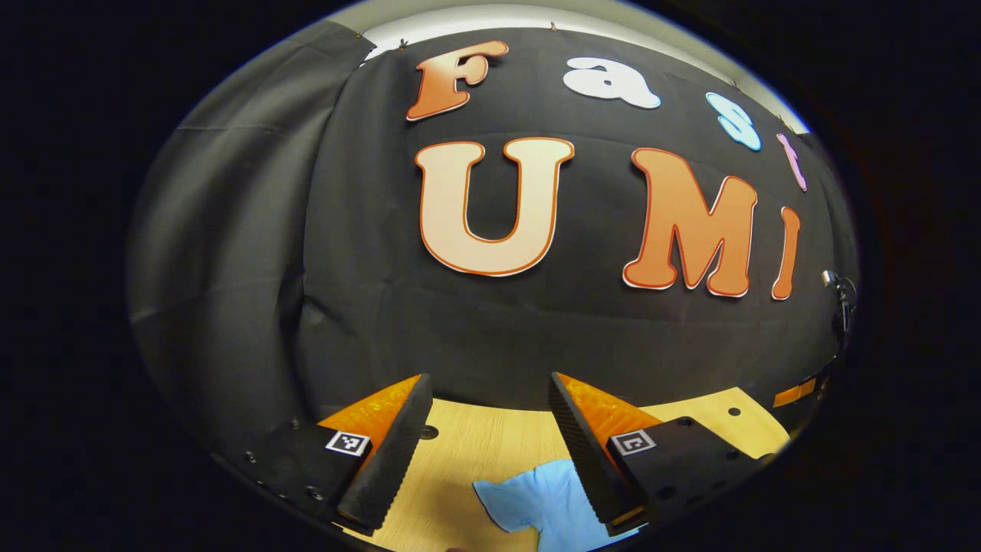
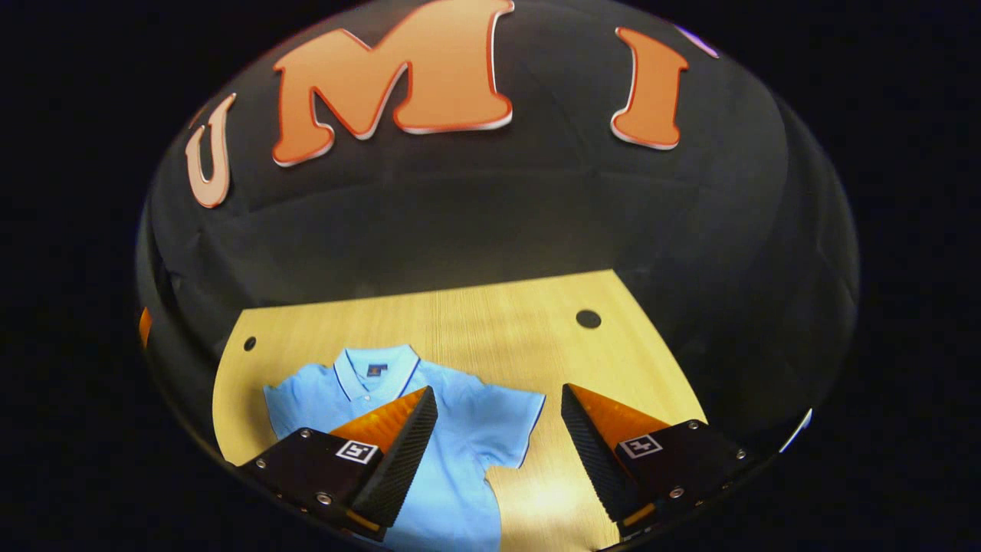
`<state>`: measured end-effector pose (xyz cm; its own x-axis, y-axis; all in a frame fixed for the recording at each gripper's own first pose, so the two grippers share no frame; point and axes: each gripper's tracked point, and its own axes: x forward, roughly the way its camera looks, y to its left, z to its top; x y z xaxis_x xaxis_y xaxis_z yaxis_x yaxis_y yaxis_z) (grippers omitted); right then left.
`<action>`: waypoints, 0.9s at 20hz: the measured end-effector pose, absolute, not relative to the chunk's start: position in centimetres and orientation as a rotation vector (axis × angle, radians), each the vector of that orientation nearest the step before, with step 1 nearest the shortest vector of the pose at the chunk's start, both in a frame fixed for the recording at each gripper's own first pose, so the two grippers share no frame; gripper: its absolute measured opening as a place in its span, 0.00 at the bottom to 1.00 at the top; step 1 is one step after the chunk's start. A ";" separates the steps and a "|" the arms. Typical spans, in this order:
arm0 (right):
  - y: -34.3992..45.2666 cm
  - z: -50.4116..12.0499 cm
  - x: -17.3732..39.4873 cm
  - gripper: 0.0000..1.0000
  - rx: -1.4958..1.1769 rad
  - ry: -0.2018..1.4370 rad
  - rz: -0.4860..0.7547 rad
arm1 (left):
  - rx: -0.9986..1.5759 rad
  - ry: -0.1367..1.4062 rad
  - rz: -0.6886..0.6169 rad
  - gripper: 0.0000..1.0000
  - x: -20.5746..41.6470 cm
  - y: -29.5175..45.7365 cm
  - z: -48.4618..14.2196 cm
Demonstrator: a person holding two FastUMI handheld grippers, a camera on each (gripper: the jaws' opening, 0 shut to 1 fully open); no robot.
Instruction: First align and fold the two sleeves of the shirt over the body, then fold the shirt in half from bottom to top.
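A light blue polo shirt point(image 2: 460, 445) lies flat on the wooden table point(image 2: 498, 322), collar toward the back wall, both short sleeves spread out. In the right gripper view my right gripper point(image 2: 498, 418) hovers open above the shirt's right sleeve point(image 2: 510, 425), with its left finger over the chest and nothing between its fingers. The shirt's other sleeve point(image 1: 529, 498) shows in the left gripper view, low between the fingers of my left gripper point(image 1: 489, 406). That gripper is open too and holds nothing, raised above the table point(image 1: 475, 445).
Black cloth walls enclose the table at the back and sides. Round holes point(image 2: 588, 318) mark the tabletop near its far corners. Bare wood stretches behind the collar and to the right of the shirt.
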<state>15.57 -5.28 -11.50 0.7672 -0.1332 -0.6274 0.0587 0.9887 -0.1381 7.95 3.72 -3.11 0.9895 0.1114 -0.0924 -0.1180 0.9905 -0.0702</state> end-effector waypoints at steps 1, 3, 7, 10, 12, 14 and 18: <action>-6.0 -12.9 15.8 0.98 -0.122 0.744 -0.106 | -0.079 0.097 0.121 0.98 8.2 4.0 -3.7; -8.1 -15.5 16.7 0.98 -0.186 0.831 -0.141 | -0.090 0.117 0.134 0.98 8.5 4.8 -4.5; -10.4 -19.9 18.9 0.99 -0.182 0.971 -0.185 | -0.089 0.144 0.175 0.98 8.8 6.5 -6.0; -11.5 -22.7 19.3 0.99 -0.178 1.059 -0.205 | -0.097 0.169 0.183 0.98 9.2 6.8 -7.1; -12.2 -24.2 19.7 0.99 -0.185 1.095 -0.218 | -0.102 0.183 0.196 0.99 9.3 7.2 -7.6; -12.6 -25.5 20.1 0.99 -0.183 1.131 -0.233 | -0.117 0.205 0.199 0.99 9.5 7.1 -8.6; -13.7 -28.3 20.0 1.00 -0.169 1.206 -0.250 | -0.125 0.231 0.212 0.99 9.8 7.2 -9.6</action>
<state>19.99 -13.70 -28.35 0.3339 -0.2803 -0.8999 0.1009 0.9599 -0.2615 9.76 7.22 -9.56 0.9514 0.1935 -0.2396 -0.2220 0.9701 -0.0983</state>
